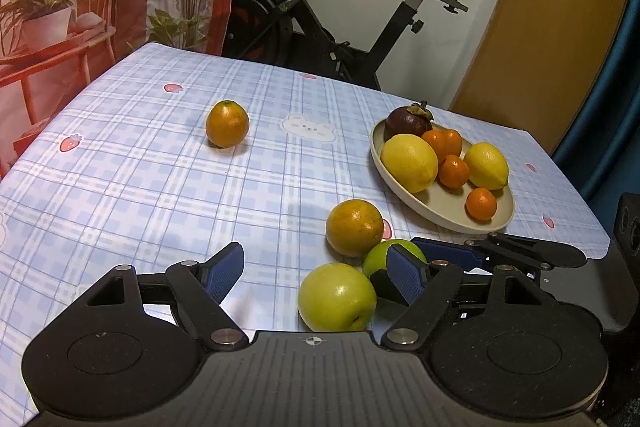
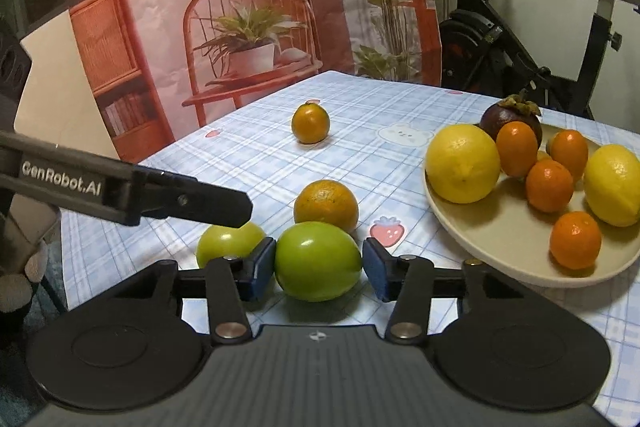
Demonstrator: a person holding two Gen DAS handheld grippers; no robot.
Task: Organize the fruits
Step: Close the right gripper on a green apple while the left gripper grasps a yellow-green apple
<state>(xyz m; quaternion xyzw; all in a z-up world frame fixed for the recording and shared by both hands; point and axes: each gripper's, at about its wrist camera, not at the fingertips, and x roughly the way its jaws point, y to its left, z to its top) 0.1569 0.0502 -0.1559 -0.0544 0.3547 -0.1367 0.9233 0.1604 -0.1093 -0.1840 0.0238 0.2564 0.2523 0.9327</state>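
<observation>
A beige plate [image 1: 448,215] [image 2: 500,247] at the right holds two lemons, several small oranges and a dark mangosteen [image 1: 408,123]. Loose on the cloth lie two green fruits, a large orange [image 1: 354,227] [image 2: 326,205] and a far small orange [image 1: 227,123] [image 2: 310,123]. My right gripper [image 2: 319,265] stands around one green fruit [image 2: 317,261], left pad touching it, right pad just beside it. My left gripper [image 1: 316,271] is open, with the other green fruit [image 1: 337,297] [image 2: 228,241] between its fingers, untouched. The right gripper's finger [image 1: 452,253] shows beside the second green fruit [image 1: 380,255].
The table carries a blue checked cloth [image 1: 140,167] with strawberry prints. An exercise bike [image 1: 320,7] stands behind the far edge, a printed backdrop [image 2: 200,7] at the left. The plate sits near the table's right edge.
</observation>
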